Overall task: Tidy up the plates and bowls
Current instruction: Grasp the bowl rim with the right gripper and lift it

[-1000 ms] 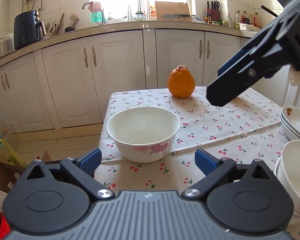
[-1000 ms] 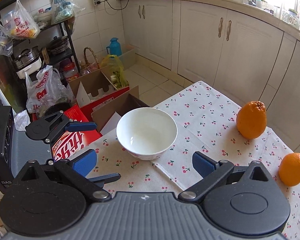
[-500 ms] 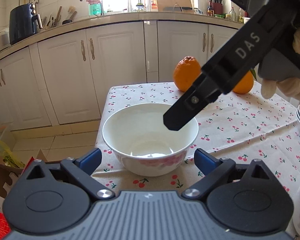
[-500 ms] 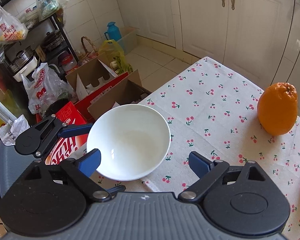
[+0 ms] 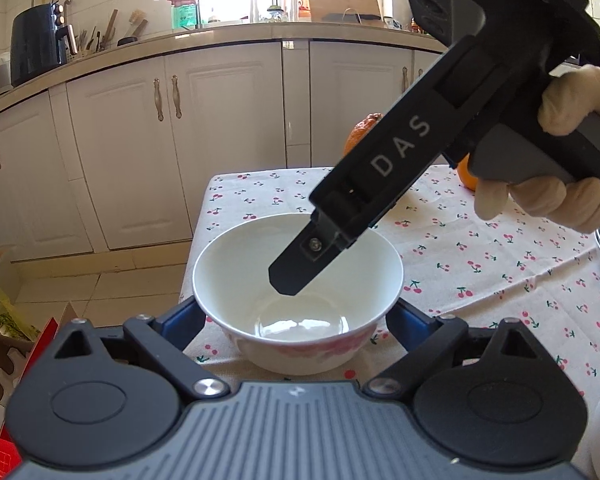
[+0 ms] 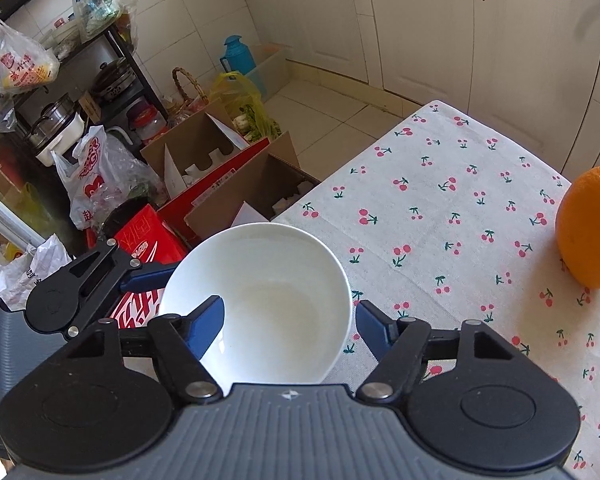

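Bowl, white glazed ceramic with a pink floral band outside, sits near the corner of the cherry-print tablecloth. Right gripper is closing across its near rim, one finger inside, one outside. Left gripper straddles the body, closing, pads not yet pressing. Seat the pads squarely; the smooth, thin rim could slip

One white bowl with pink flowers, two oranges, and two handheld grippers on the cherry-print bench.
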`<state>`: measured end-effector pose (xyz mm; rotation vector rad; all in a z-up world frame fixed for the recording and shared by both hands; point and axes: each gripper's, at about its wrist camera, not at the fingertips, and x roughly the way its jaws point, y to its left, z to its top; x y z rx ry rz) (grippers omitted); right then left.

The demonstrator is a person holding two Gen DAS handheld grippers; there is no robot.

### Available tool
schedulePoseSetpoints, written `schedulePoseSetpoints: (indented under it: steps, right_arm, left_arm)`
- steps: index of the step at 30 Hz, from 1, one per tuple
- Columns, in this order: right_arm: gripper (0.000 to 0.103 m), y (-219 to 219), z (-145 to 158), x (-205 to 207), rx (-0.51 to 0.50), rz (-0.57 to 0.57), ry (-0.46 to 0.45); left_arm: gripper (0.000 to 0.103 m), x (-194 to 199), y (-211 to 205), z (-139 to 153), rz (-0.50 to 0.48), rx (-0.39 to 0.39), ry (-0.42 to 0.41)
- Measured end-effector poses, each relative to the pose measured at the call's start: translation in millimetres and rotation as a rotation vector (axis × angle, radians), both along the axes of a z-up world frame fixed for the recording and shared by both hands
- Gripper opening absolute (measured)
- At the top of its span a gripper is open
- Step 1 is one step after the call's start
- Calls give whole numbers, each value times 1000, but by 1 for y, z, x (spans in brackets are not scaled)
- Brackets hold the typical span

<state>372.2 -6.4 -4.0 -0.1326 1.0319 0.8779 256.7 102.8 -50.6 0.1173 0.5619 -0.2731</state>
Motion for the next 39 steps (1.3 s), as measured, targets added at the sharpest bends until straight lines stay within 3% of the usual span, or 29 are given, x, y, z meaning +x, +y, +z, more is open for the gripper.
schedulePoseSetpoints:
  steps: [5, 20, 39]
  right_arm:
    - [69, -1, -2, 3, 21, 4, 17]
    - [68, -14, 21, -23, 52, -1, -11]
    - [69, -83, 76, -154, 91, -29, -118]
  left_arm:
    - [95, 1, -1, 0, -3, 0, -2]
    - [95, -18, -7, 22, -13, 18, 1]
    - [95, -126, -50, 80, -106, -7, -22]
